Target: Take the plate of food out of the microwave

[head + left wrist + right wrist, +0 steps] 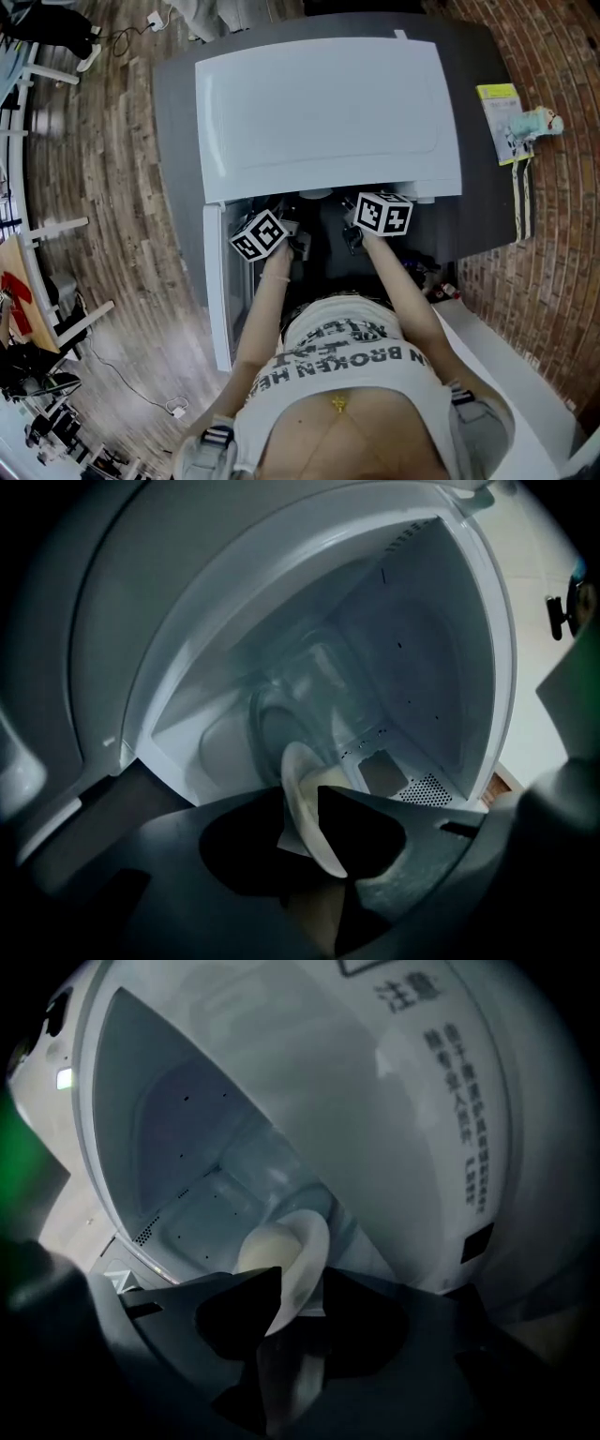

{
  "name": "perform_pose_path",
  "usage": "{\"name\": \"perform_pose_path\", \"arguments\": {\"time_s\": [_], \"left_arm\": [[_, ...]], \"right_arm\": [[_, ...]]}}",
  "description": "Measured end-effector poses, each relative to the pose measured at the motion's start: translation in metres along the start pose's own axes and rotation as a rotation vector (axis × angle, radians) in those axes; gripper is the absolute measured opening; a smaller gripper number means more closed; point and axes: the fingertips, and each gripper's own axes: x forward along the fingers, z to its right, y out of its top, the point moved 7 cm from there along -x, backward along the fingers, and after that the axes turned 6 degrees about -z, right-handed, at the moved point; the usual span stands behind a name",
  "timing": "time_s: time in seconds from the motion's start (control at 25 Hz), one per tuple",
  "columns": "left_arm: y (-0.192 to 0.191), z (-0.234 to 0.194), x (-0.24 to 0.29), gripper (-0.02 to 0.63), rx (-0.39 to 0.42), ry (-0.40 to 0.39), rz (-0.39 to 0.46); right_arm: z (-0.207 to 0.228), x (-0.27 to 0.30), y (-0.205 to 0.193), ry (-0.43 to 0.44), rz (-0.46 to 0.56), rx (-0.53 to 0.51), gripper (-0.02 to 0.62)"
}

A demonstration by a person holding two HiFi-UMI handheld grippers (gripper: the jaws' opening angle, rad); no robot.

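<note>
One white microwave sits on a grey table, at twelve o'clock from the person in the head view. Its single door swings open on the nine o'clock side. Two grippers reach into the dark opening, each carrying one marker cube. The left gripper is toward eleven o'clock and the right gripper toward one o'clock, side by side and a little apart. One plate is inside the cavity, over the single round glass turntable, and carries one pale mound of food. The head view does not show the plate, because the microwave's top covers it. In the left gripper view the left gripper has its two jaws spread astride the near rim. The rim appears edge-on and runs from twelve o'clock down to six o'clock, with a thin pale sliver showing beside it. In the right gripper view the right gripper likewise has both jaws standing wide on either side of the plate. That rim leans toward one o'clock, and the jaws are not clamped on it. One yellow-edged packet lies on the table at two o'clock from the microwave. A brick wall is at three o'clock and a wood floor at nine o'clock.
</note>
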Motion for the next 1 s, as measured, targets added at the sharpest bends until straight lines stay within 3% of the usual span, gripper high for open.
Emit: {"name": "perform_pose_path", "arguments": {"time_s": [0.28,1.0], "left_arm": [[0.003,-0.004,0.0,0.081,-0.02,0.005,0.019],[-0.015,-0.003,-0.011,0.051,-0.094,0.015,0.002]], "right_arm": [[0.0,0.003,0.001,-0.006,0.007,0.026,0.094],[0.011,-0.009,-0.014,0.006,0.013,0.098,0.072]]}}
